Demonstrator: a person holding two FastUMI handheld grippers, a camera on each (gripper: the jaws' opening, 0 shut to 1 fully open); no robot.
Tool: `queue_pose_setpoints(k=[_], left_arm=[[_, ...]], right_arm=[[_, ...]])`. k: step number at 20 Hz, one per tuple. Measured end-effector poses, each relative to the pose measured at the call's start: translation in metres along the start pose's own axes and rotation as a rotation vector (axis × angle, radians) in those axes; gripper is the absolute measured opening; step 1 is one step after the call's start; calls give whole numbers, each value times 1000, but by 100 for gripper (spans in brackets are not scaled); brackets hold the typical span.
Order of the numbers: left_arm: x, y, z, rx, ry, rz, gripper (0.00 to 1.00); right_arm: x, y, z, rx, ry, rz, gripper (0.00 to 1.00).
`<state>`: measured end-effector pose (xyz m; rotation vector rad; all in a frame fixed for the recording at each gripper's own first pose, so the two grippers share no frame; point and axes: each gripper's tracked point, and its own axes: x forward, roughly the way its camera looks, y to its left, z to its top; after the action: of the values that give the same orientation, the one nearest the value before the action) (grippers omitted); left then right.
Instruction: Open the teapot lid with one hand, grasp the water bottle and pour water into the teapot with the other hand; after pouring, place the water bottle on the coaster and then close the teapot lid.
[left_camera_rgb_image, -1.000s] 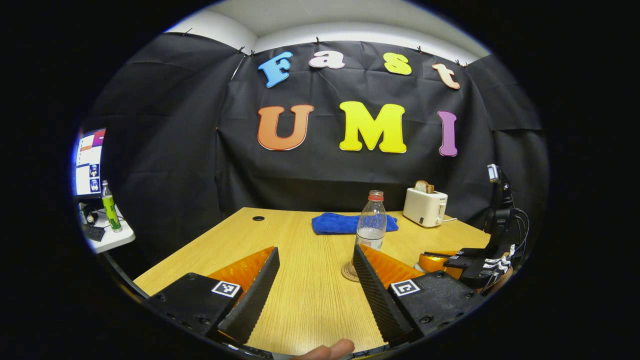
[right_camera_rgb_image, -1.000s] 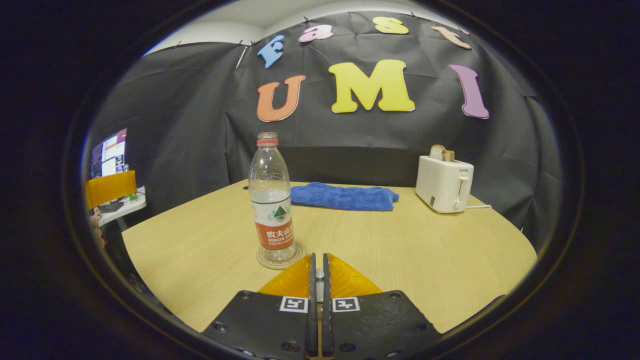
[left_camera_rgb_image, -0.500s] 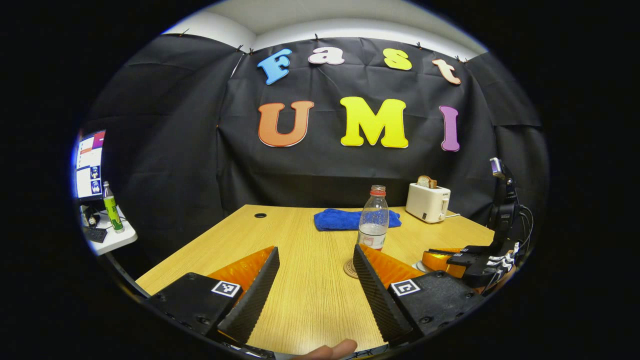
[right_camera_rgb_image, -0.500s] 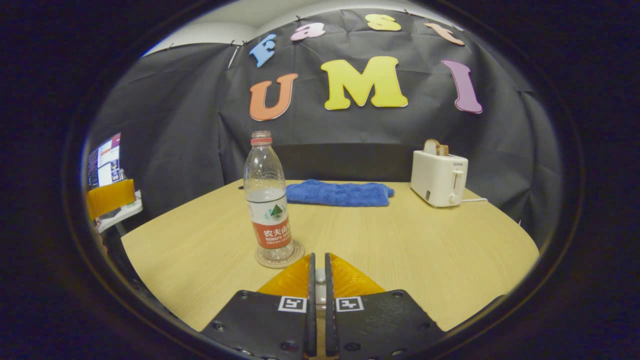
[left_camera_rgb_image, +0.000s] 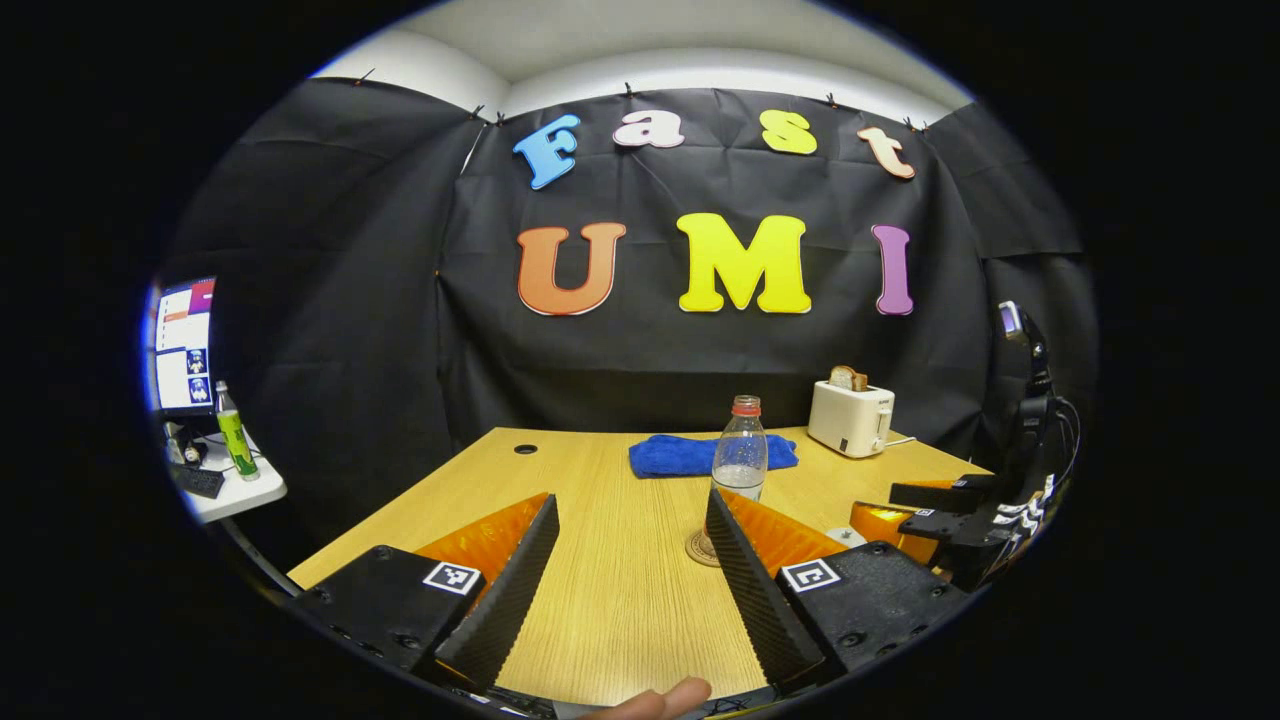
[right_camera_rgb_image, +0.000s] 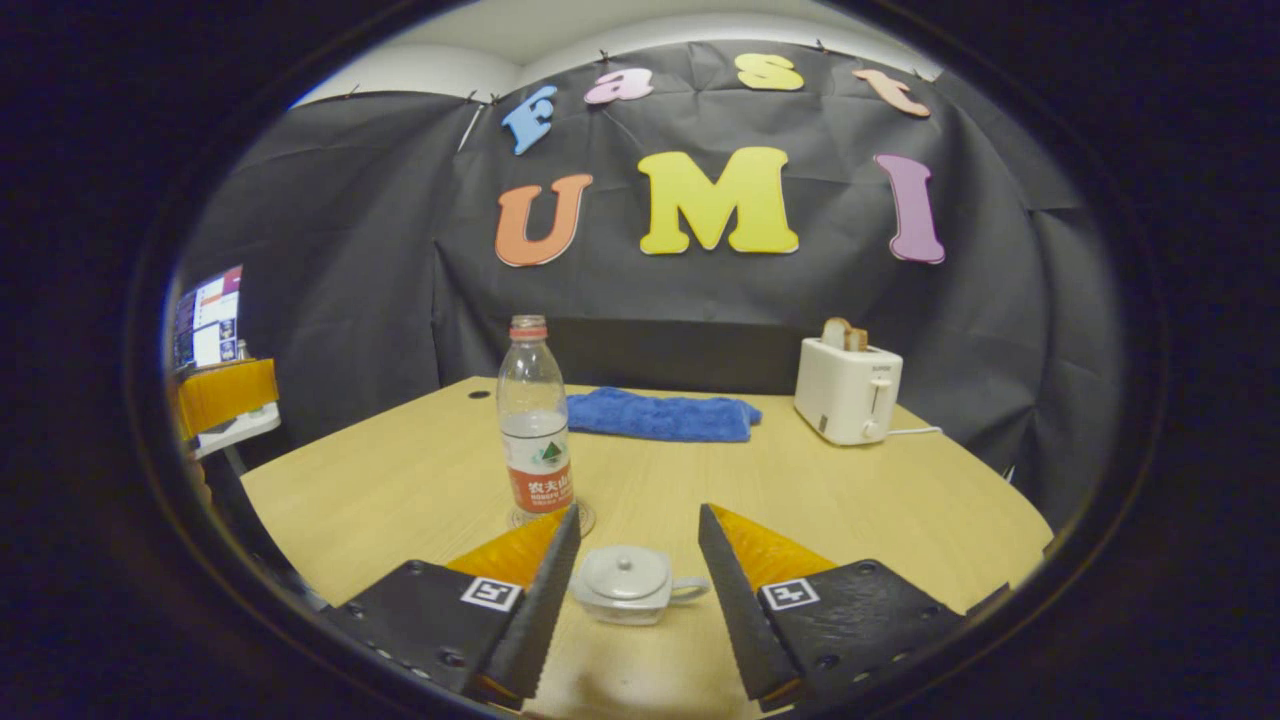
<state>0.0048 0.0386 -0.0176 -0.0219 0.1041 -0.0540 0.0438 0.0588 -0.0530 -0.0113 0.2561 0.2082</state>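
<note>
Hand-held gripper (right_camera_rgb_image: 630, 590) gapes over wooden table (right_camera_rgb_image: 850, 500) before black-draped wall (right_camera_rgb_image: 330, 260).

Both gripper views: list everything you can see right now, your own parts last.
water bottle: one, clear with red cap, standing on the coaster
coaster: one, tan, under the bottle
teapot: one, pale, lid on, between the right tool's fingers, untouched
towel: one, blue, far side of table
toaster: one, cream, bread in it, far right
table: one, light wood
left tool: open, empty
right tool: open
</note>
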Motion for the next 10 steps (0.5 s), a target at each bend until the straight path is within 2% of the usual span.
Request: queue_pose_setpoints(k=[3, 5, 10], left_arm=[[-8, 2, 8, -25, -7, 27, 94], [-14, -1, 12, -31, -12, 27, 94], [-22, -10, 19, -3, -34, 43, 94]], right_arm=[[-24, -13, 22, 8, -50, -13, 98], [-37, -21, 34, 15, -76, -17, 98], [-78, -54, 54, 5, -131, -86, 97]])
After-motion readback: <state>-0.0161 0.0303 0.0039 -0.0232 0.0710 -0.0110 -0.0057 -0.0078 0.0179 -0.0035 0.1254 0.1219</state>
